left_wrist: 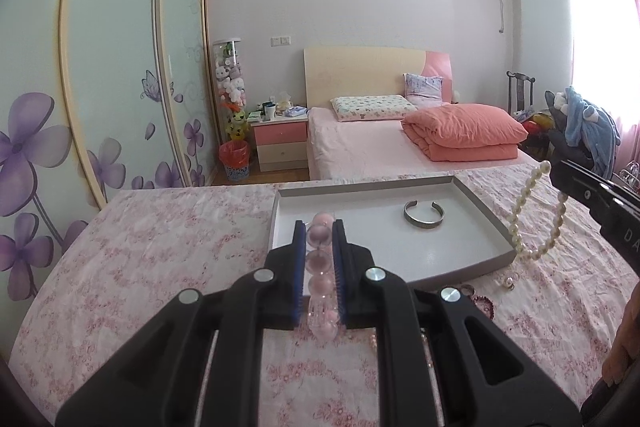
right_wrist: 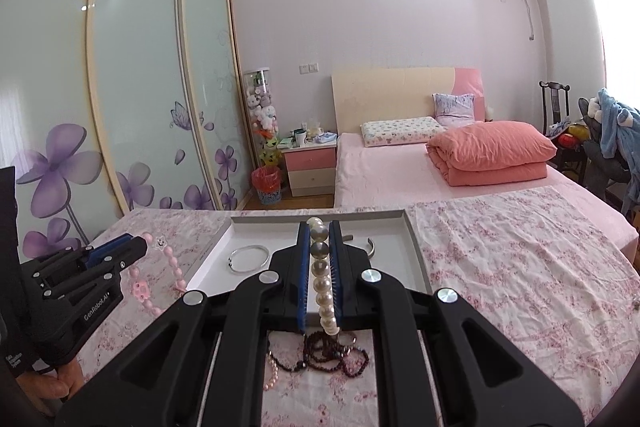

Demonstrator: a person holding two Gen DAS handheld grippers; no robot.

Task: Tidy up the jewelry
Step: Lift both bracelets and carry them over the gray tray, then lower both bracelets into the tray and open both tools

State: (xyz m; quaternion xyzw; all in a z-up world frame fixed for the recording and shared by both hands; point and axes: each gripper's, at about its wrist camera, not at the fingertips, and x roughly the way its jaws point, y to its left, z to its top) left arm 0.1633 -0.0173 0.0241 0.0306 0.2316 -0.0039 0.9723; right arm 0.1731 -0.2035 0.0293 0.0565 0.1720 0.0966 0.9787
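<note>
My left gripper is shut on a pink bead bracelet, held above the near edge of a shallow white tray. It also shows in the right wrist view, where the pink bracelet hangs from it. My right gripper is shut on a white pearl bracelet above the tray. The pearl bracelet dangles at the tray's right side. A silver cuff and a thin silver bangle lie in the tray.
A pile of dark red bead strands and a small pink bead string lie on the floral cloth near me. A small earring lies by the tray. A bed with an orange quilt is behind.
</note>
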